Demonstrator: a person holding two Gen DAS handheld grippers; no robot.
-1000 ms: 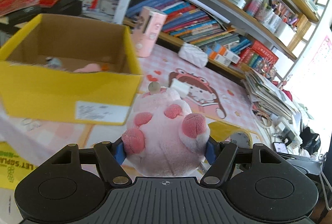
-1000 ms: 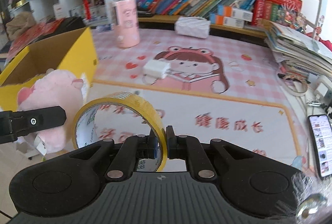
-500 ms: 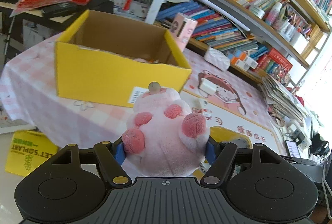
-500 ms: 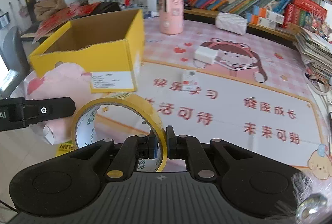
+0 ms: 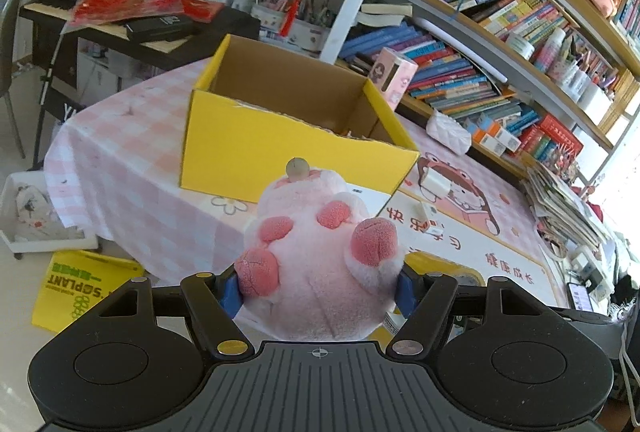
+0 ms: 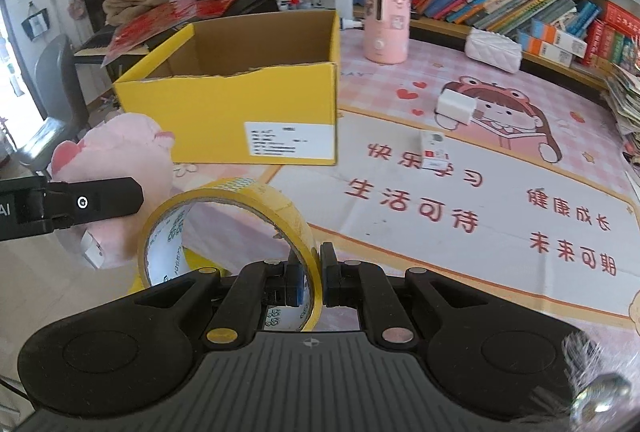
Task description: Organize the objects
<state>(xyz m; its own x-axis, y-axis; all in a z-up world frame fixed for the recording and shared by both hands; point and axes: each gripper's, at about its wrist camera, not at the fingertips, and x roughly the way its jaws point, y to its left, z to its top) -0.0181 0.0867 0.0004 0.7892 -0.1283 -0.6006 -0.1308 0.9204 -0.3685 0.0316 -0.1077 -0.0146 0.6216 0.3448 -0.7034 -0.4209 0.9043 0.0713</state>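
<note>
Pink plush toy squeezed between left jaws; tape roll pinched in right jaws

Both wrist views face the yellow box obliquely.

The near wall of the yellow box hides its floor from both my views. My pink plush toy covers the tabletop behind it. The box's label print is too small to read. My left gripper is cut off by the picture's edge.
</note>
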